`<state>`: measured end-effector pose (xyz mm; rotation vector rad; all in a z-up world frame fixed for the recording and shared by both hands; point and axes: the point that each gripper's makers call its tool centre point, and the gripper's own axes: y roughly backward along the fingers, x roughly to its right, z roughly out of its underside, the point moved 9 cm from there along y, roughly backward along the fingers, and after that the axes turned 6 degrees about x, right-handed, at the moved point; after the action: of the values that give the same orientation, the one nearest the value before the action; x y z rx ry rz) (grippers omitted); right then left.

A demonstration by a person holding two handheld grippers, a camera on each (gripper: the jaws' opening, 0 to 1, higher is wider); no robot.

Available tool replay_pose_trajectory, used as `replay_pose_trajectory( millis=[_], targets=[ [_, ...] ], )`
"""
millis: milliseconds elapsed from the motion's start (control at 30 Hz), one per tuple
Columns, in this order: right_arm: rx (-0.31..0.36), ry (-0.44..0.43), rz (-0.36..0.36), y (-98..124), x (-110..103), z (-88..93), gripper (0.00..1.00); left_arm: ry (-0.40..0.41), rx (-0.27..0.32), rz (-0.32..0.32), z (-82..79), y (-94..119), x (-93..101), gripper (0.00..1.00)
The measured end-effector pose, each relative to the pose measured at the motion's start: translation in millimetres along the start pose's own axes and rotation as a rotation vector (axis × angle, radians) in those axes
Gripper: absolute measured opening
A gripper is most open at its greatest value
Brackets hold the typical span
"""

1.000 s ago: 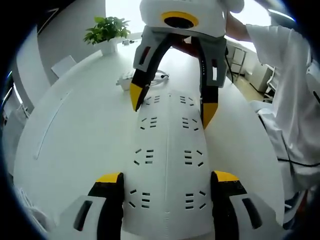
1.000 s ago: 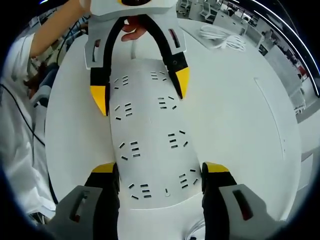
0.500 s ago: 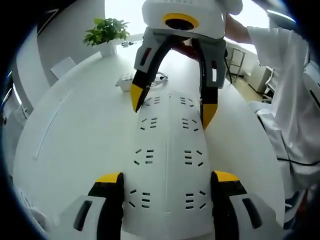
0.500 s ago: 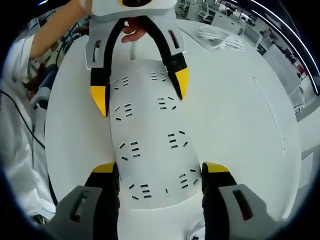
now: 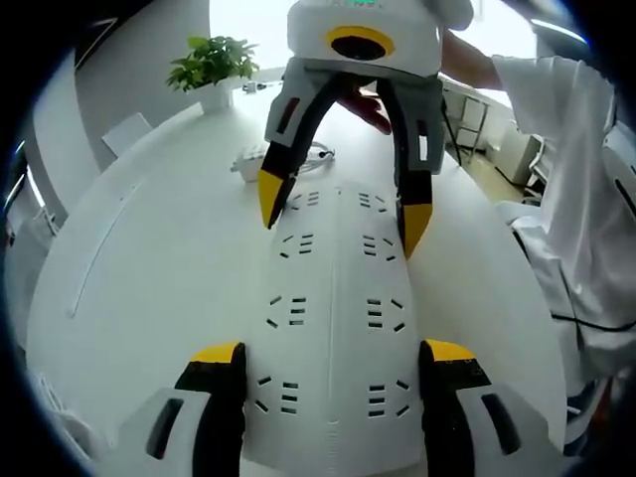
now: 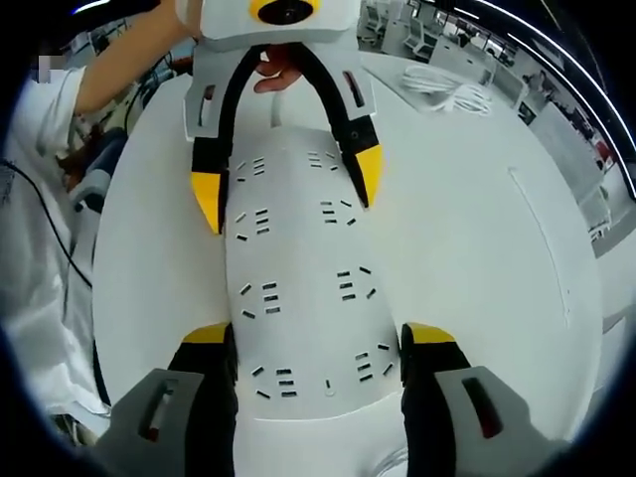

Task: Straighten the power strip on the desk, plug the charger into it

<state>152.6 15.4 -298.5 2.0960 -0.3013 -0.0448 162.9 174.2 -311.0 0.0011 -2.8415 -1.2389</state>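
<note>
The left gripper (image 5: 331,360) clamps one end of the strip (image 5: 333,308), jaws against its long sides. The right gripper (image 6: 320,338) clamps the opposite end likewise. The strip lies flat on the desk (image 5: 149,248); a charger (image 5: 250,159) and coiled cable (image 6: 442,87) lie beyond.

White power strip (image 5: 333,318) flat on white desk (image 5: 149,258), sockets up; charger (image 5: 260,157) with coiled cable beyond its far end.

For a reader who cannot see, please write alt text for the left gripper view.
A white power strip lies on a white desk, with the left gripper straddling its near end and the right gripper straddling its far end. A potted plant stands behind.
</note>
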Motion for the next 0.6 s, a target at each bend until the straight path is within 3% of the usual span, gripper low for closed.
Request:
replay_pose_trajectory(
  millis=[600],
  targets=[
    [-0.049, 0.043, -0.055, -3.7, 8.1, -4.2, 0.65, 0.021, -0.005, -0.022, -1.2, -0.6, -0.3, 0.72]
  ],
)
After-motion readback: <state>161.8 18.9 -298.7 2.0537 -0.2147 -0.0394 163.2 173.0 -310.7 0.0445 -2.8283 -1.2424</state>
